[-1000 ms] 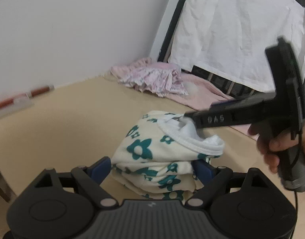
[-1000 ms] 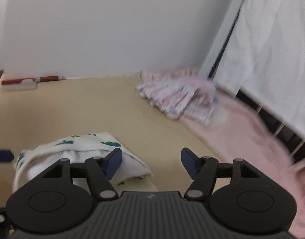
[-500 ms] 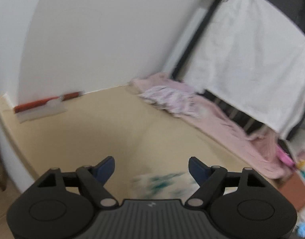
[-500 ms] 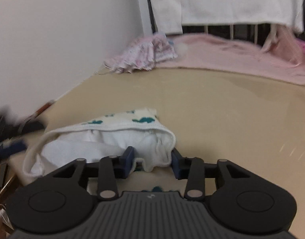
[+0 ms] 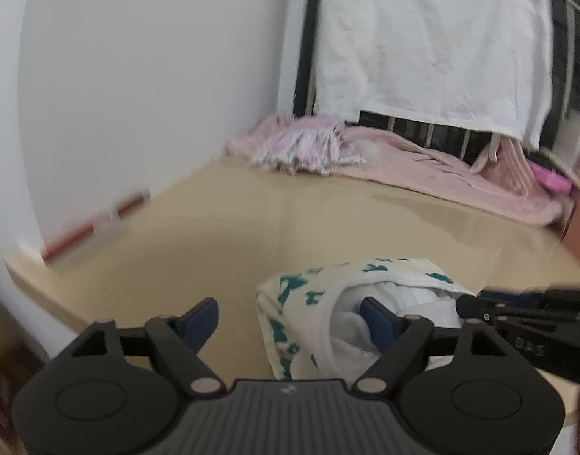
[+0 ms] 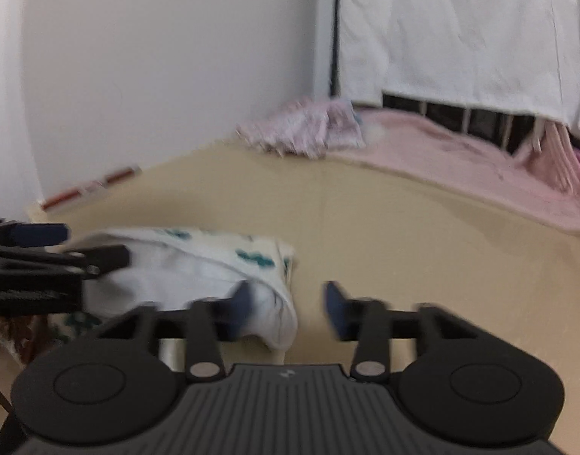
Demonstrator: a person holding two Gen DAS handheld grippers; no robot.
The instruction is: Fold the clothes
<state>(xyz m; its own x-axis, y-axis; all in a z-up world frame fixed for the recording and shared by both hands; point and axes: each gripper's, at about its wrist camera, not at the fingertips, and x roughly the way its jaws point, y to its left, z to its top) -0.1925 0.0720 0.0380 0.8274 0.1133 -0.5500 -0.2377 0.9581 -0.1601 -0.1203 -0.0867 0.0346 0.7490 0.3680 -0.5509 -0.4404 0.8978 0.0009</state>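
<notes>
Here, both grippers work at one crumpled cream garment with teal flower prints [image 5: 290, 295] near the front edge of the beige tabletop [image 5: 214, 235].

From the left: the left gripper [image 5: 290, 316] has just been closing but stands fairly wide, its right finger inside the garment's white-lined opening, its left finger over bare table, nothing pinched. The right gripper [image 6: 288, 309], blurred, has also been closing; its left finger is tucked into the white lining, its right finger clear of the cloth, so no grip shows. Farther back against the white wall [image 6: 157, 57] lies a pink patterned bundle [image 6: 308, 129] on a pink blanket [image 6: 460, 167], under a hanging white sheet [image 6: 460, 30].
</notes>
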